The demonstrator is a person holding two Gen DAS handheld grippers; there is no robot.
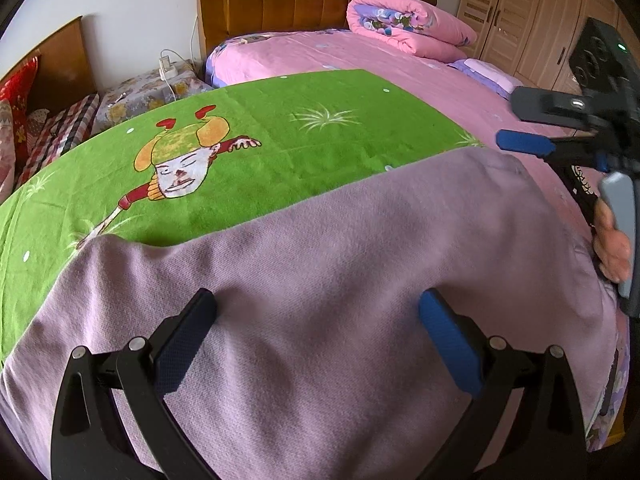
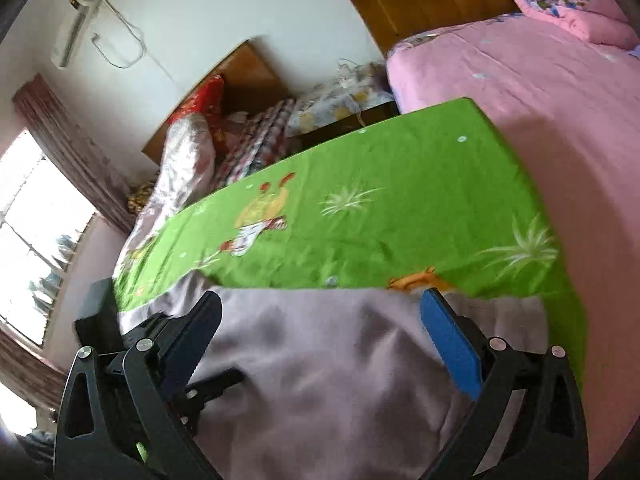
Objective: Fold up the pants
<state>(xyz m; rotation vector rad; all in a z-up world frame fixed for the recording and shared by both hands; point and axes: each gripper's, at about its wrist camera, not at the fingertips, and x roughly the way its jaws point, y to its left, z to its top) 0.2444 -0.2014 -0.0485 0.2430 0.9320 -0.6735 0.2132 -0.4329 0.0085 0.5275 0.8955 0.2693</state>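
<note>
Your left gripper (image 1: 318,340) hangs just over the pants (image 1: 320,264) with its jaws spread wide and nothing between them; your right gripper (image 2: 320,340) is likewise apart and empty, over the same lilac cloth, though its view is smeared by motion. The pants lie flat on the near edge of the bed (image 1: 460,80), their far edge overlapping the green blanket (image 1: 280,128). From here the likely slip is pinching only the top layer, since the cloth looks thick and already doubled; lift that alone and the fold opens unevenly. You could also catch the green blanket beneath and drag it along; and with the near part close to the bed's edge, a loose pull toward you may slide the cloth off. The long axis, as I judge it, runs left to right across the left view, parallel to the bed's near edge; which end is the waist I cannot tell. Beyond, the rolled quilt (image 1: 404,24) sits well apart.
</note>
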